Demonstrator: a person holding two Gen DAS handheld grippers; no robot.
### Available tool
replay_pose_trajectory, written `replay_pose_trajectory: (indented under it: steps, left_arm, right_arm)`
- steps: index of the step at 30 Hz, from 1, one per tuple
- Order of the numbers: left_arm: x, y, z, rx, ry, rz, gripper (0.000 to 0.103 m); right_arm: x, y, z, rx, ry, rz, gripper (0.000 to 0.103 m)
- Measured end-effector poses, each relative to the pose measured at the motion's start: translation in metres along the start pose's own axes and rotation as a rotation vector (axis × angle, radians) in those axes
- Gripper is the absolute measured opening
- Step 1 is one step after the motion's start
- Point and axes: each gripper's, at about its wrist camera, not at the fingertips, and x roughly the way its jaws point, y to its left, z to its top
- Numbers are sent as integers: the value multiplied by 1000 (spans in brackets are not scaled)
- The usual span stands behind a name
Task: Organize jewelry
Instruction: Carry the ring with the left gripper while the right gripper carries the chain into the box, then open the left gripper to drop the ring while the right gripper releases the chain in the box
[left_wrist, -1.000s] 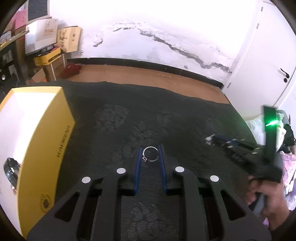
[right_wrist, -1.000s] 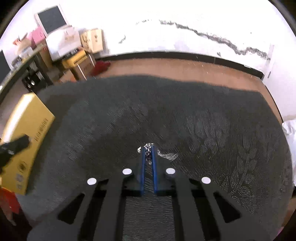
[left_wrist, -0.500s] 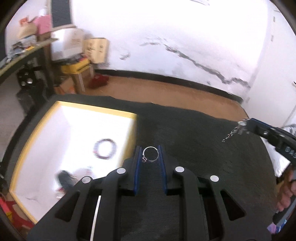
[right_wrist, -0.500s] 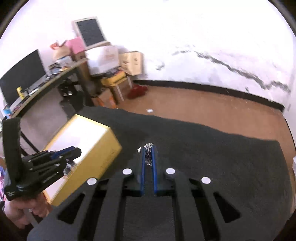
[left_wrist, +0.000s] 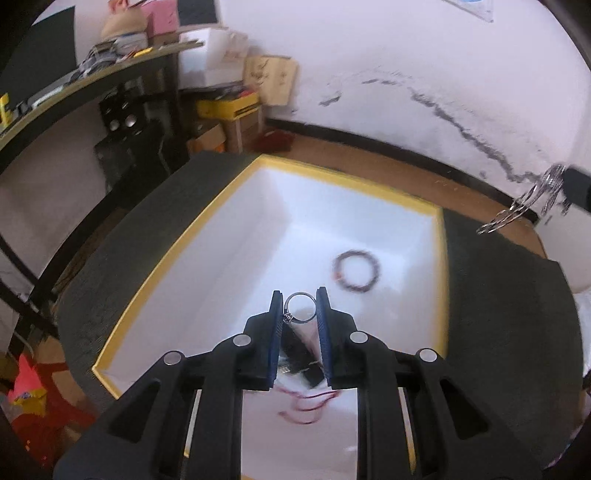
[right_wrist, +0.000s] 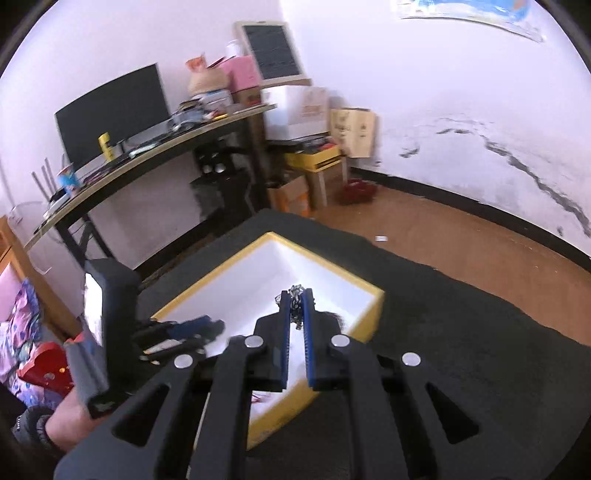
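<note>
Left gripper (left_wrist: 300, 300): jaws closed on a silver ring (left_wrist: 301, 312), which sits pinched between the 2 blue pads at the tips, its small stone setting against the left pad. The gripper hangs over the open box (left_wrist: 439, 266), a yellow-rimmed container with a white interior standing on a dark cloth (left_wrist: 509, 332).

Right gripper (right_wrist: 295, 295): jaws nearly touching, clamped on a silver chain (right_wrist: 295, 308), with a few links bunched above the tips and the rest between the pads. In the left wrist view the chain (left_wrist: 524, 205) dangles from this gripper's tip at the right edge, above the cloth and outside the box rim.

Box contents: a dark beaded bracelet (left_wrist: 356, 270) lies flat on the white floor near the far right corner; thin red cord (left_wrist: 308, 404) lies closer in (blurred, kind uncertain). A dark item under the left jaws cannot be identified.

A hand (right_wrist: 70, 417) grips the left gripper's handle, seen at the lower left of the right wrist view.
</note>
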Motion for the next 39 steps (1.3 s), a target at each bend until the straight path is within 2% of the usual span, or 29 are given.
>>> replay_pose_trajectory:
  steps: [6,11,17,22,23,25,26,30,33,39]
  left_arm:
    - [27,33,-13,-18,80,26,18]
    - [38,46,-24,-30,126,34,18]
    - [47,47,-26,-26,156,23,18]
    - [46,44,-25,-30,147,23,19]
    - [45,45,-25,-40,146,23,22]
    - [44,45,-25,-45,145,15,53]
    - [42,45,-25,-46,134,17,77]
    - [33,45,-21,-55,103,16,85]
    - [31,47,-19,-75,112,-2,85]
    - [20,55,-12,-127,69,3,85]
  right_arm:
    - [45,30,-4,-47,60,31,7]
    - [76,32,-18,-49,120,29,7]
    - [84,29,-31,-40,146,16,7]
    - [89,28,-33,-38,152,12,7]
    - [88,28,-33,-37,154,13,7]
    - [89,28,-33,-40,155,15,7]
    - [90,28,-33,-40,157,17,7]
    - [93,29,-35,-42,166,13,7]
    - [98,26,-36,-38,180,6,7]
    - [116,24,-35,-29,216,-2,7]
